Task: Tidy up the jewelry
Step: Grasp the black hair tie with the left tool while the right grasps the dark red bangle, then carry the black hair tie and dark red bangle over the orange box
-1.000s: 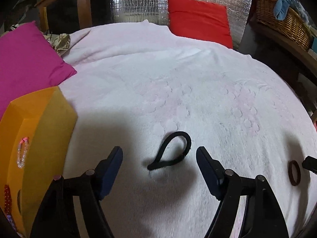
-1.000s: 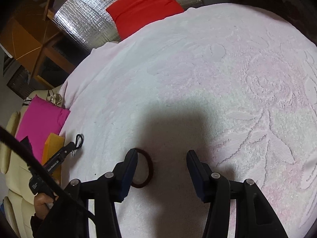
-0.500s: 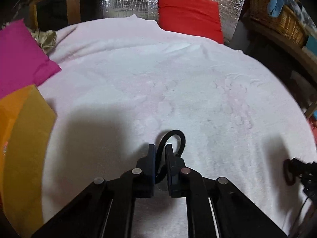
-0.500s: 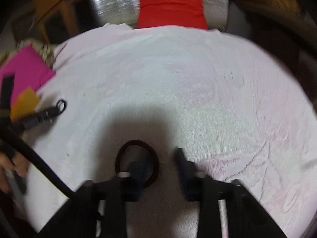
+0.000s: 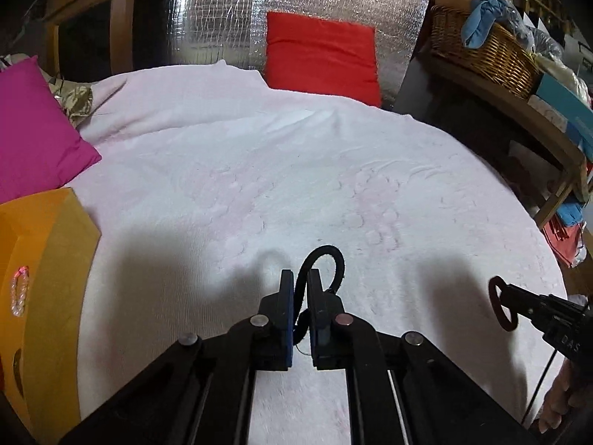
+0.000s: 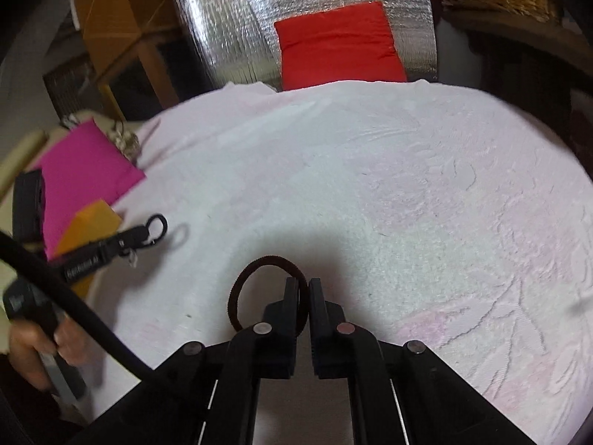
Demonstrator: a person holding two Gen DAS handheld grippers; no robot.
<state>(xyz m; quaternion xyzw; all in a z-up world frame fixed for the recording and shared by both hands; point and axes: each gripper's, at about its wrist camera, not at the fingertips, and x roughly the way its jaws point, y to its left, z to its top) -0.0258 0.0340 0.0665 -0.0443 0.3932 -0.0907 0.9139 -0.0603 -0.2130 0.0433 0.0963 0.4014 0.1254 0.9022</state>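
My left gripper (image 5: 301,276) is shut on a black cord loop (image 5: 335,259), held a little above the pale pink bedspread (image 5: 296,170). My right gripper (image 6: 303,284) is shut on a dark brown ring band (image 6: 244,285), also lifted off the bedspread (image 6: 370,185). The right gripper with its brown band (image 5: 498,307) shows at the right of the left wrist view. The left gripper with its black loop (image 6: 157,224) shows at the left of the right wrist view. An orange box (image 5: 40,278) at the left holds a beaded bracelet (image 5: 20,291).
A magenta pillow (image 5: 33,133) lies at the far left and a red pillow (image 5: 322,55) leans against a silver panel at the back. A wicker basket (image 5: 481,48) stands on a wooden shelf to the right.
Both grippers went from open to shut: the left closed on the black loop, the right on the brown band. Both pieces have been lifted off the bedspread.
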